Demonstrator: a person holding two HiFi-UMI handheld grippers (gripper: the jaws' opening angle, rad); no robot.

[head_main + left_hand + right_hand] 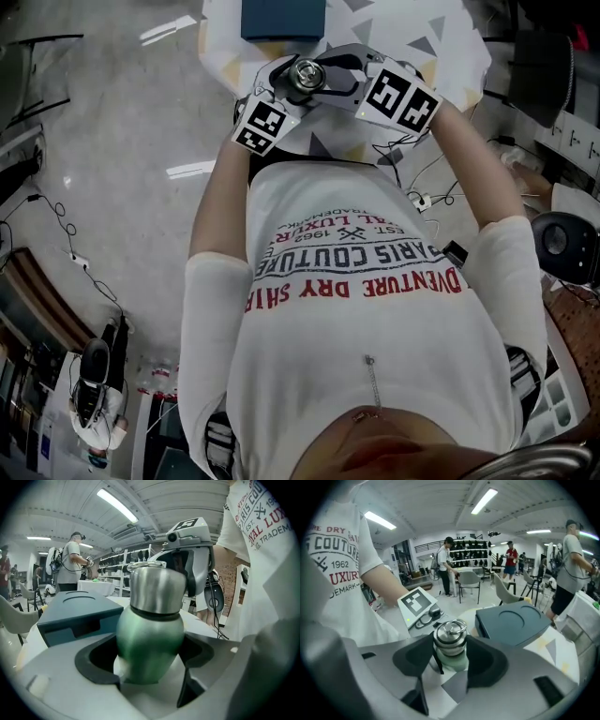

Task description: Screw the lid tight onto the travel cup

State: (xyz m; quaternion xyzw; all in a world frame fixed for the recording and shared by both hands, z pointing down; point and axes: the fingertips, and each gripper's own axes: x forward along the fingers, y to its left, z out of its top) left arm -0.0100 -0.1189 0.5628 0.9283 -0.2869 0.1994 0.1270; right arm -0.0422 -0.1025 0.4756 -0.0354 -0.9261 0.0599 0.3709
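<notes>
A green travel cup (pixel 150 639) with a steel lid (pixel 154 590) stands upright on the table, straight ahead of me in the head view (pixel 305 77). My left gripper (pixel 149 656) is shut on the cup's green body, one pad on each side. From the opposite side, my right gripper (pixel 450 654) closes around the lid (pixel 450 637), and its dark pads touch both sides of it. The lid carries a metal ring on top. Each gripper shows in the other's view: the right gripper (pixel 187 550) behind the lid, the left gripper (pixel 419 606) behind the cup.
A dark blue-grey box (pixel 515 623) with round recesses lies on the patterned table (pixel 441 37) just beyond the cup. Several people, chairs and shelves fill the room behind. Cables hang off the table's near right edge (pixel 412 173).
</notes>
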